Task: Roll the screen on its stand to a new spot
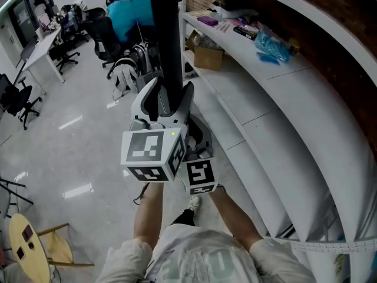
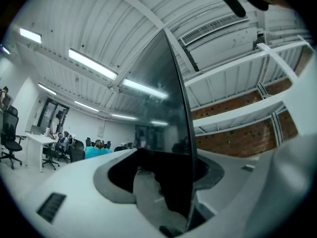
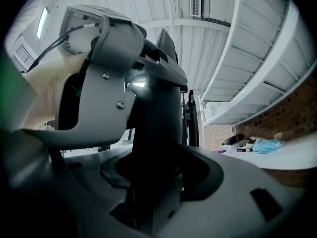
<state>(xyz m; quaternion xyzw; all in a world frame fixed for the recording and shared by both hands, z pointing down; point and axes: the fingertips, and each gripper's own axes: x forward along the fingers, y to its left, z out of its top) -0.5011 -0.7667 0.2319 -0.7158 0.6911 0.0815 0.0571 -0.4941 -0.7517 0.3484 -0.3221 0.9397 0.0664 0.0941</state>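
head view: the left gripper (image 1: 168, 102) is clamping the near edge of the screen (image 1: 168, 34). the screen is standing upright and edge-on, just beside the shelf (image 1: 277, 117). the right gripper (image 1: 197, 141) is sitting just under the left one on the same edge.

counting here: one screen, two grippers, one box (image 1: 209, 58) by the shelf, one round table (image 1: 26, 249) and one person (image 1: 132, 7) in teal. the chairs (image 1: 103, 34) beyond are overlapping too much to count.

the stand's wheels are hiding below the grippers, so their path is going unchecked. both grips are sitting on one edge, so a hard shove is risking a twist into the shelf. a wheel could also be catching the bag (image 1: 125, 75) ahead and tipping the screen.

left gripper view: its two jaws are standing wide with one glossy panel between them. a grey pad is pressing the panel's face, so this gripper is holding the screen. a surface this slick is inviting a slip if the pull is going sideways.

right gripper view: its two jaws are pressing the same dark edge, with a ribbed pad lying against it, so it is gripping the screen too. the left gripper is showing directly above. two grips this close together are probably giving little leverage against a lean, so any tilt is likely growing before the hands are feeling it.
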